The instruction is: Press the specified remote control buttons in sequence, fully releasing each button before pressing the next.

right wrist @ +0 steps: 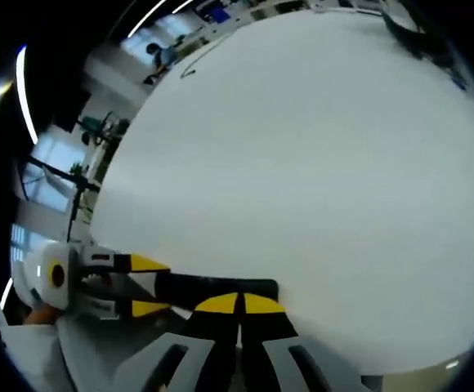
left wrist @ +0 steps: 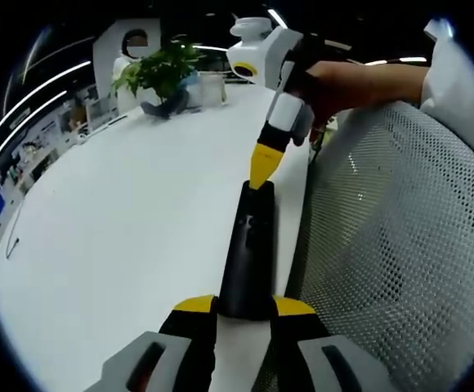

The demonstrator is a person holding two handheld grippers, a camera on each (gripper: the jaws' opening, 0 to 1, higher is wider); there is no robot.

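One slim, rigid, light remote control lay on the worktop — left hand-held gripper clamped on its near end, right hand-held gripper closed, tip at the far end — likely slippery, best held by its long edges.

— What colours show?
— A black remote control on a white table; both grippers carry yellow tips.
— Anything patterned?
— A grey mesh chair, a green plant.

One black remote control lies on one white surface, and two grippers are at it, the left gripper and the right gripper. One potted plant and one mesh chair are also there.
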